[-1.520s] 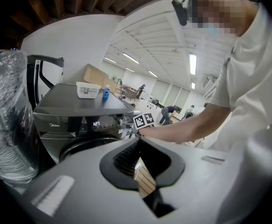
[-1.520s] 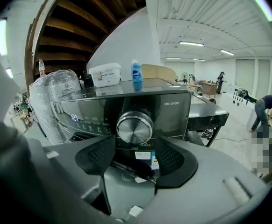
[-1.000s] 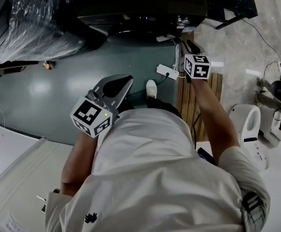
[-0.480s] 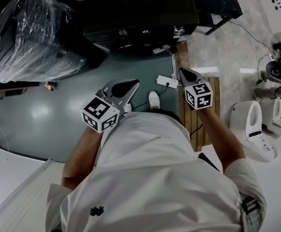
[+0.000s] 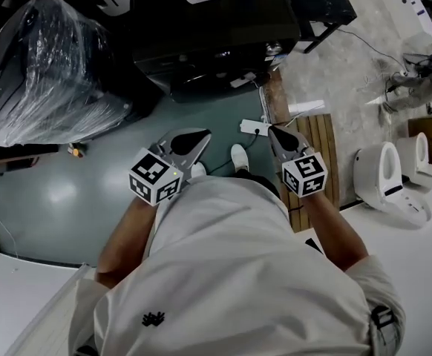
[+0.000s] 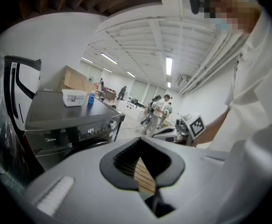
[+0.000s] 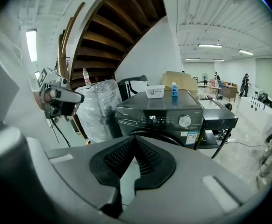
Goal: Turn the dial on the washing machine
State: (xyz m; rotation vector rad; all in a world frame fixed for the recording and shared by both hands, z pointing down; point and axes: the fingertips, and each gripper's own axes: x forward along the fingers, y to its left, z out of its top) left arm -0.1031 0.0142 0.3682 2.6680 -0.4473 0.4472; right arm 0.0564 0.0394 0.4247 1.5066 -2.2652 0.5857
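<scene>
Left tool hangs clenched and empty, short of the washing machine; right tool, likewise clenched on nothing, points toward its front. Neither touches the dial at the right end of its control panel, so both seem carried, the approach not yet made.
</scene>
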